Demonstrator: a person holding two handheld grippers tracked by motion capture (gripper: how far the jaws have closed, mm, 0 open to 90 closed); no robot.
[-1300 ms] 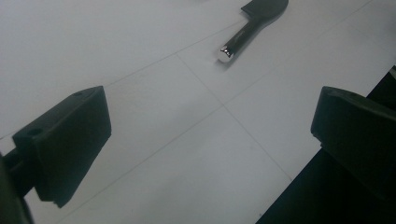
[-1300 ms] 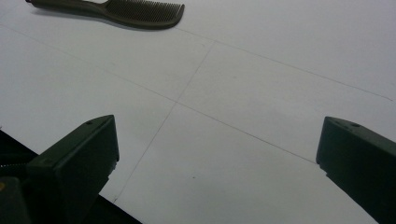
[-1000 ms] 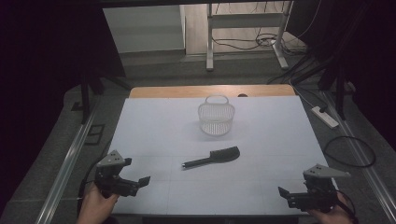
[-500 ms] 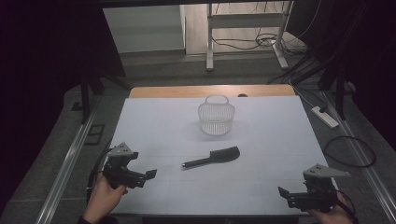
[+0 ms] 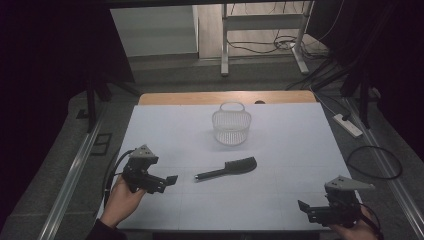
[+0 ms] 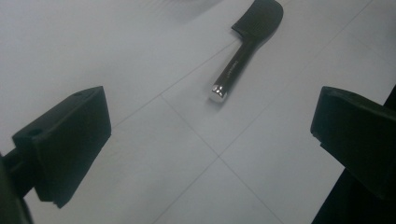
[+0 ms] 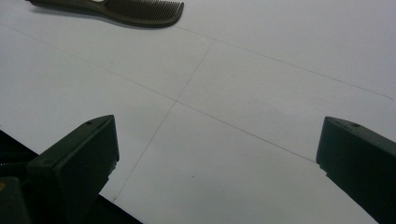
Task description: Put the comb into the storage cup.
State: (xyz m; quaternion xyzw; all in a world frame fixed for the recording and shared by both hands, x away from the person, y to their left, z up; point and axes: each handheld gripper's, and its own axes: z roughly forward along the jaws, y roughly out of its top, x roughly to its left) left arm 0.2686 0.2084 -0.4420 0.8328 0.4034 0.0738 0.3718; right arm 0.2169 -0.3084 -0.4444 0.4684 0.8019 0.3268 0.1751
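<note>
A black comb (image 5: 228,169) lies flat near the middle of the white table (image 5: 280,145), handle end pointing left. Behind it stands a clear ribbed basket (image 5: 231,125) with a handle. My left gripper (image 5: 169,181) hovers left of the comb, open, its jaws aimed at the comb's handle (image 6: 229,73), a short gap away. In the left gripper view the comb (image 6: 247,37) sits ahead between the spread jaws. My right gripper (image 5: 305,209) stays open at the front right corner, empty. The comb (image 7: 116,9) shows at the top left of the right gripper view.
The table's front edge runs just under both hands. A wooden strip (image 5: 225,97) borders the far side. A power strip (image 5: 348,125) and cables lie on the floor at the right. A metal rail (image 5: 75,170) runs along the left.
My left gripper has moved forward and to the right, toward the comb's handle. The right gripper has stayed put.
</note>
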